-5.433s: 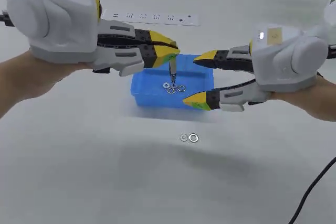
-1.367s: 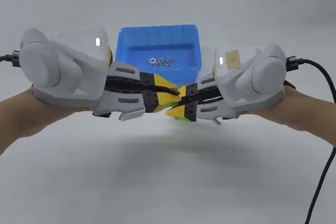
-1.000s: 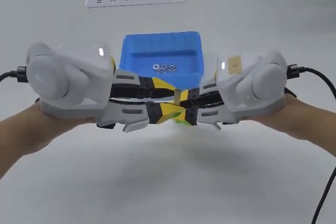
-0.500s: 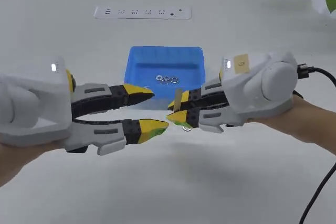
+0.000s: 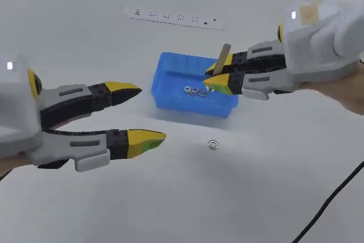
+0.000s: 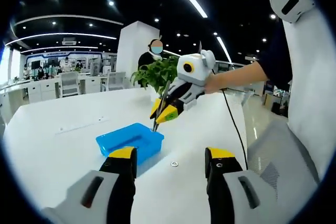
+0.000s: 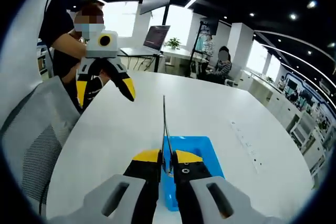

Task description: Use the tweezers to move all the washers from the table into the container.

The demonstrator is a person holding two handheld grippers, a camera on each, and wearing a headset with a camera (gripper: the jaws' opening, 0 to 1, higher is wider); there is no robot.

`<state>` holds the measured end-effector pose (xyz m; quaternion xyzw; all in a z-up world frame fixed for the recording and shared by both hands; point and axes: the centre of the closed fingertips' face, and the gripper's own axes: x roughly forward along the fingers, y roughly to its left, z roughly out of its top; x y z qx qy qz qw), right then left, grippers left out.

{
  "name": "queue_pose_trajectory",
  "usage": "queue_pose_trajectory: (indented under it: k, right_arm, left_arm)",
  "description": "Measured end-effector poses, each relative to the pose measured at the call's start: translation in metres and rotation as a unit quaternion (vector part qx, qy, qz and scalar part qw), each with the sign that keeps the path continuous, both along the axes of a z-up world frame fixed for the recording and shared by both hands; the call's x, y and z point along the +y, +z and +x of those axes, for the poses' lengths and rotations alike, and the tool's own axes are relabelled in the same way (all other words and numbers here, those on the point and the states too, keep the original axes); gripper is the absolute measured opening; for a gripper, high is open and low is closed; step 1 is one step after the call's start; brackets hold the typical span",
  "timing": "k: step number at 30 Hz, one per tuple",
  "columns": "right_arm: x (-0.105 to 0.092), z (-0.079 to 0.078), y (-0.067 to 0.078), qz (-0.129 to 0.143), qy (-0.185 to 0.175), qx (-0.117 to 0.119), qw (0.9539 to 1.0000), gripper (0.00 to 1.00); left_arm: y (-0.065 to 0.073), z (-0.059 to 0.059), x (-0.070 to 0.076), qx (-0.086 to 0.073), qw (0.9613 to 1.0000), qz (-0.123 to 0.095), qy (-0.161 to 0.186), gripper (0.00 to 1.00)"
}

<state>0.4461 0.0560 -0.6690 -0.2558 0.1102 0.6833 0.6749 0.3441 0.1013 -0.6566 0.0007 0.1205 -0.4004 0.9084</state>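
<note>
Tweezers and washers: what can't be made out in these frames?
1. Tips of the tweezers, head view: hidden behind the shut jaws of the right gripper; whether they hold a washer can't be told.
2. Count of washers in the container, head view: too small, overlapping, partly behind the gripper.
3. Inside of the container, left gripper view: hidden by its near wall.

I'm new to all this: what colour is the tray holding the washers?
Bright blue. The container shows best in the head view.
</note>
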Motion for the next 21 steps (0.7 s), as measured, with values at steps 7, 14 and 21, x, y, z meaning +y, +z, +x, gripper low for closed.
queue_pose_trajectory:
  k: [7, 14, 21]
  right_arm:
    - [0.010, 0.049, -0.014, 0.002, -0.026, -0.011, 0.9996, 0.09]
    - [0.021, 0.058, -0.051, -0.025, -0.014, 0.007, 0.9996, 0.09]
    - [0.029, 0.060, -0.082, -0.039, -0.011, 0.016, 0.9991, 0.10]
  left_arm:
    - [-0.003, 0.008, 0.017, -0.003, 0.9991, -0.003, 0.043, 0.70]
    - [-0.005, 0.008, 0.026, 0.001, 0.9983, 0.000, 0.058, 0.74]
    - [-0.009, 0.009, 0.029, 0.004, 0.9968, -0.002, 0.080, 0.79]
